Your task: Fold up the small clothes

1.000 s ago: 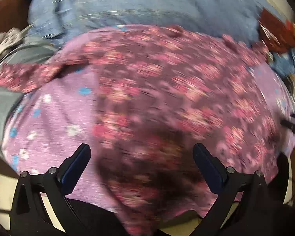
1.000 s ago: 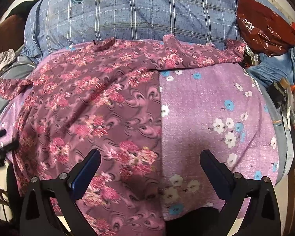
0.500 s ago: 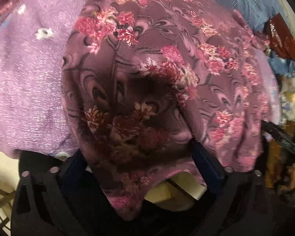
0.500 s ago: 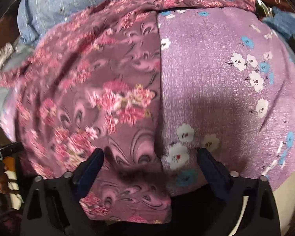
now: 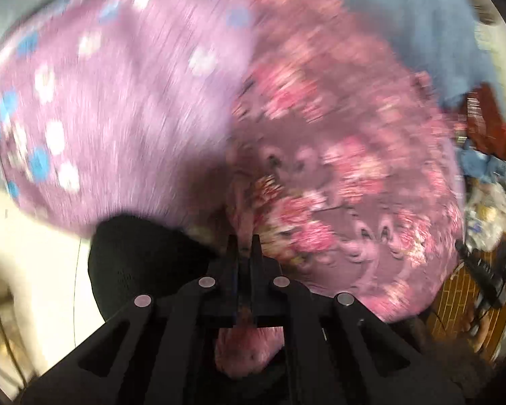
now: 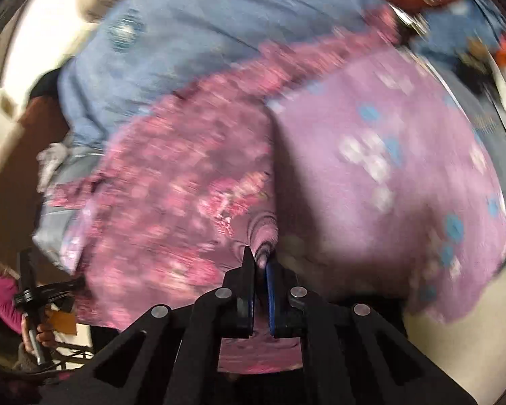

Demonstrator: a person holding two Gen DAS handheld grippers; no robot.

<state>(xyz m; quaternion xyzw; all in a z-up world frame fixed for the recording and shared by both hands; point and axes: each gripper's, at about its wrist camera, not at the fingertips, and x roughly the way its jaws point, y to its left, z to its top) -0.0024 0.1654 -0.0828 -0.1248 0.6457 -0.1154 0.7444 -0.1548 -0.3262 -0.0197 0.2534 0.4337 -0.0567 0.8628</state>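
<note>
A dark plum garment with pink flowers [image 5: 347, 175] lies over a lilac cloth with white and blue flowers [image 5: 111, 108]. My left gripper [image 5: 243, 246] is shut on the near hem of the plum garment, a fold of it hanging out below the fingers. In the right wrist view the same plum garment [image 6: 185, 182] lies left of the lilac cloth [image 6: 381, 168]. My right gripper [image 6: 259, 260] is shut on the plum garment's near edge, right at the seam with the lilac cloth. Both views are blurred.
A blue checked cloth [image 6: 199, 33] lies beyond the garments. A black object [image 5: 138, 263] sits on the pale surface [image 5: 33, 263] near my left gripper. Dark red and blue clutter [image 5: 485, 135] is piled at the right. A person's hand [image 6: 37, 330] holds the other gripper at lower left.
Both grippers went from wide open to shut on the plum garment's near edge. Both cameras swung sideways and the views rolled; the left one dropped closer to the cloth.
</note>
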